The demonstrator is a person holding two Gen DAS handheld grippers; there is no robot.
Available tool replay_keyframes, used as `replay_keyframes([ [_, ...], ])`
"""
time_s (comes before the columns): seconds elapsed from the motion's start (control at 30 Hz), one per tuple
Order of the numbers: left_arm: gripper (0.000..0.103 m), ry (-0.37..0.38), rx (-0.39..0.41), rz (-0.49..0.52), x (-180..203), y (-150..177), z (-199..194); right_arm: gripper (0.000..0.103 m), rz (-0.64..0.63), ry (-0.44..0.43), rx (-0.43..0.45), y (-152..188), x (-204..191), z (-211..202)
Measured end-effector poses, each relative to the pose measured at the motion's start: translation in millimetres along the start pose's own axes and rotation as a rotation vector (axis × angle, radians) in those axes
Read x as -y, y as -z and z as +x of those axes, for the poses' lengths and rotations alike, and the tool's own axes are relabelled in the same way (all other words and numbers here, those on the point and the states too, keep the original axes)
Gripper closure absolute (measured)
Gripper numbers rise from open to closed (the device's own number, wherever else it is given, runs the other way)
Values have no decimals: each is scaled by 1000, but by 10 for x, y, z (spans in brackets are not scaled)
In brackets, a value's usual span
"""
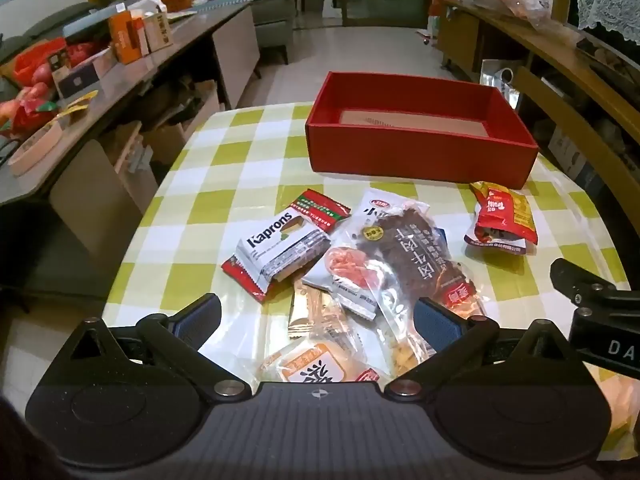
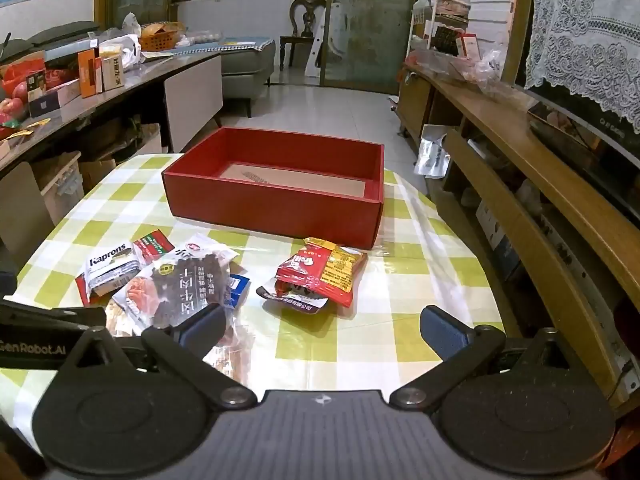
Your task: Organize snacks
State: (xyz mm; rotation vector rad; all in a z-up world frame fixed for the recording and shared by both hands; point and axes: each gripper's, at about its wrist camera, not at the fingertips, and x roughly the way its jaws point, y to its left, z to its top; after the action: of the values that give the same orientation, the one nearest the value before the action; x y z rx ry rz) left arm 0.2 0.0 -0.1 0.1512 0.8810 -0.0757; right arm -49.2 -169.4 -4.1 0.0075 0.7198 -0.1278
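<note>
Snack packets heaped on the checked table, red box beyond, both claws spread wide and holding nothing.

Left wrist view: the left gripper (image 1: pixel 316 320) hangs over the snack pile (image 1: pixel 360 256); its body hides the nearest packets. The red box (image 1: pixel 416 156) sits farther back.
Right wrist view: the right gripper (image 2: pixel 322 326) gapes, the red-and-yellow packet (image 2: pixel 320 272) just ahead.

A tablecloth (image 1: pixel 192 216) checked in lime green and white is seen beneath the tongs. Beyond them a box (image 1: pixel 420 160) is coloured deep red, its floor pale tan. A white and grey Kaprons packet (image 1: pixel 280 252), a clear bag (image 1: pixel 416 256) of dark brown and a red and yellow packet (image 2: pixel 324 272) are shown ahead.
</note>
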Motion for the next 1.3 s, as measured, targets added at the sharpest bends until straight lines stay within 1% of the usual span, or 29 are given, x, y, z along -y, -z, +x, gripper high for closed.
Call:
replay_keyframes([
  [0.17, 0, 9, -8, 0, -28, 7, -3, 0, -13, 6, -12, 14, 2, 21],
  [0.27, 0, 9, -15, -3, -92, 114, 47, 0, -22, 13, -23, 34, -4, 57],
  [0.4, 0, -4, -29, 3, -88, 163, 84, 0, -41, 20, -39, 46, -30, 60],
  [0.47, 0, -19, -50, 11, -48, 135, 111, 0, -46, 18, -51, 55, -35, 74],
  [0.57, 0, -19, -56, 4, -53, 138, 117, 0, -51, 19, -58, 65, -40, 90],
  [0.83, 0, -28, -63, 21, 2, 140, 110, 0, -56, -12, -74, 82, -81, 121],
  [1.3, 0, -37, -63, 39, 25, 146, 103, 0, -63, -14, -93, 103, -89, 158],
])
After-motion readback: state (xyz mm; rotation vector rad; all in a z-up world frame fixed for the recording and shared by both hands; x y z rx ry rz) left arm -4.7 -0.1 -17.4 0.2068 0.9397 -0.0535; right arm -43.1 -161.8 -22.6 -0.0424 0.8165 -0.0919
